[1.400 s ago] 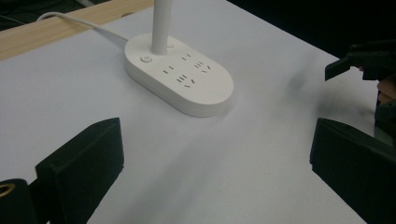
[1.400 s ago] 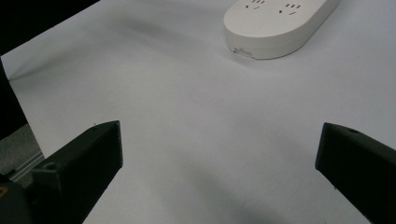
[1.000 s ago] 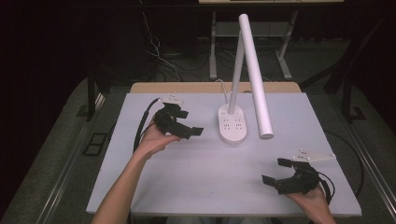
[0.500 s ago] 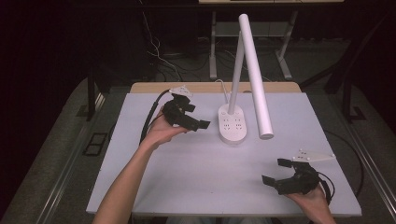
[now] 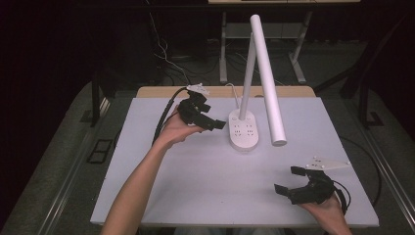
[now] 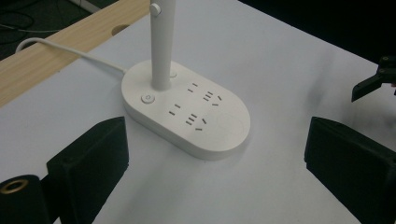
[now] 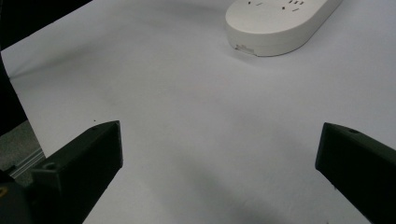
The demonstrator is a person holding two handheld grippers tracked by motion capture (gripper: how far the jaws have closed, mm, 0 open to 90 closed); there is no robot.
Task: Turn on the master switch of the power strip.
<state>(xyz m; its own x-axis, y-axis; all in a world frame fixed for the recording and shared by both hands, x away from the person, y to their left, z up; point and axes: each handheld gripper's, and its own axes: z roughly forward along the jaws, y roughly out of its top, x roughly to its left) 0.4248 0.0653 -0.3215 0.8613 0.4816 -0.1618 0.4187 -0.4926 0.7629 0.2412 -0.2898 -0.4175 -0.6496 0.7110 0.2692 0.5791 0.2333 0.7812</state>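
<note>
A white desk lamp stands at the back middle of the white table (image 5: 195, 181). Its oval base (image 5: 243, 129) carries sockets, and its long tube head (image 5: 266, 78) slopes down to the right. My left gripper (image 5: 213, 117) hovers open just left of the base, nothing between its jaws. In the left gripper view the base (image 6: 187, 112), its round power button (image 6: 148, 98) and the stem (image 6: 161, 42) lie ahead of the open left gripper (image 6: 215, 154). My right gripper (image 5: 288, 179) rests open at the front right, empty. The right gripper view has the base end (image 7: 280, 23) far ahead.
The lamp's white cable (image 6: 70, 53) runs off the back over a wooden strip (image 5: 220, 91). Black cables trail from both grippers. Beyond the table are a dark floor with wires and a desk frame (image 5: 298, 54). The right gripper's jaw tip (image 6: 378, 79) shows at the far right.
My left gripper has moved back and to the right, closing in on the lamp base. The right gripper has stayed where it was.
</note>
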